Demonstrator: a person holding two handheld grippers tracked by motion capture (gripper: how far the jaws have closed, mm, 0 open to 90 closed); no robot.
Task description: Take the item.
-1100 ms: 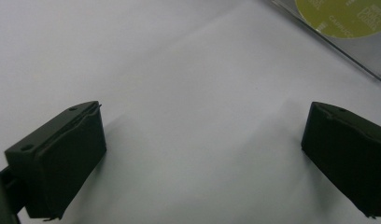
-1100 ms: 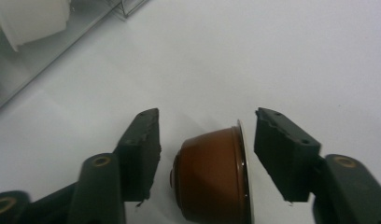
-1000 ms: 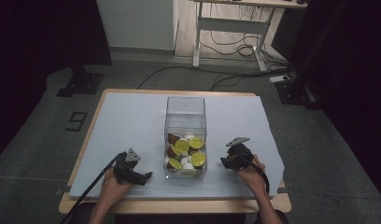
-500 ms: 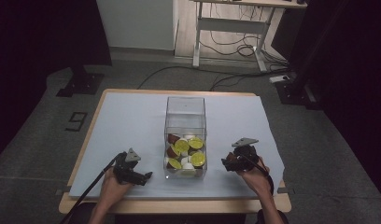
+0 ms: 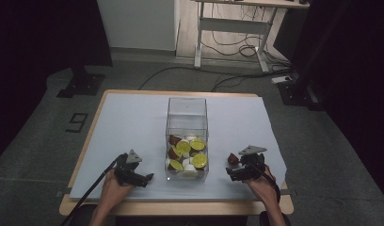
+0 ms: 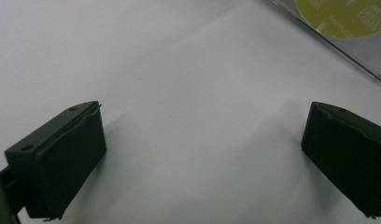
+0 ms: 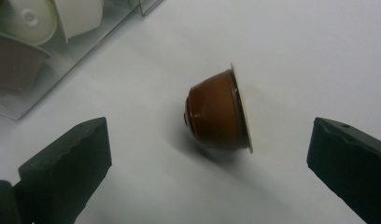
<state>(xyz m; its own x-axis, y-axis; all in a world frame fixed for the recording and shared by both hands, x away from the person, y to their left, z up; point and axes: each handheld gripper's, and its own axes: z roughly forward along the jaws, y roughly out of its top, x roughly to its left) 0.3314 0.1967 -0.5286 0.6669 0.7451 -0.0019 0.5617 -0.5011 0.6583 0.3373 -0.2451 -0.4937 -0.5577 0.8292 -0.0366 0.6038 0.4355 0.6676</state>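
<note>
The right gripper (image 7: 209,163) is being held wide open and empty; the tipped brown capsule (image 7: 217,111) is best centred before closing.

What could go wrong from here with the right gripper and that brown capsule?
1. The brown capsule lies on its side on the white sheet, so it may roll or skid away as the open right gripper closes.
2. It sits ahead of the jaws, not between them; closing now would likely miss it.
3. The clear box is close by, so a swing could bump its wall.
</note>
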